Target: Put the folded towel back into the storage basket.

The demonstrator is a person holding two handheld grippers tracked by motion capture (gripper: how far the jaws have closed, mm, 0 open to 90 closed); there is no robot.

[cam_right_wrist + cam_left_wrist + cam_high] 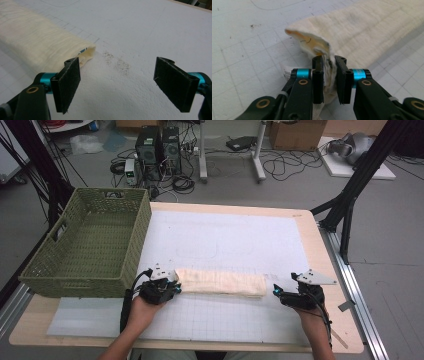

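Observation:
A cream folded towel (222,282) lies as a long strip across the white gridded mat (225,245). My left gripper (172,287) is shut on the towel's left end. In the left gripper view the towel (372,32) stretches away and its corner is pinched between the black jaws of that gripper (329,63), with a small white label peeking out beside them. My right gripper (276,291) sits just right of the towel's right end, apart from it. In the right gripper view this gripper (117,75) stands wide open over bare mat, the towel end (47,47) beside its left pad.
A green woven basket (90,242) stands at the table's left, close behind my left gripper. The wooden table edge (320,250) runs along the right. Computers, cables and black stand legs are on the floor beyond the table.

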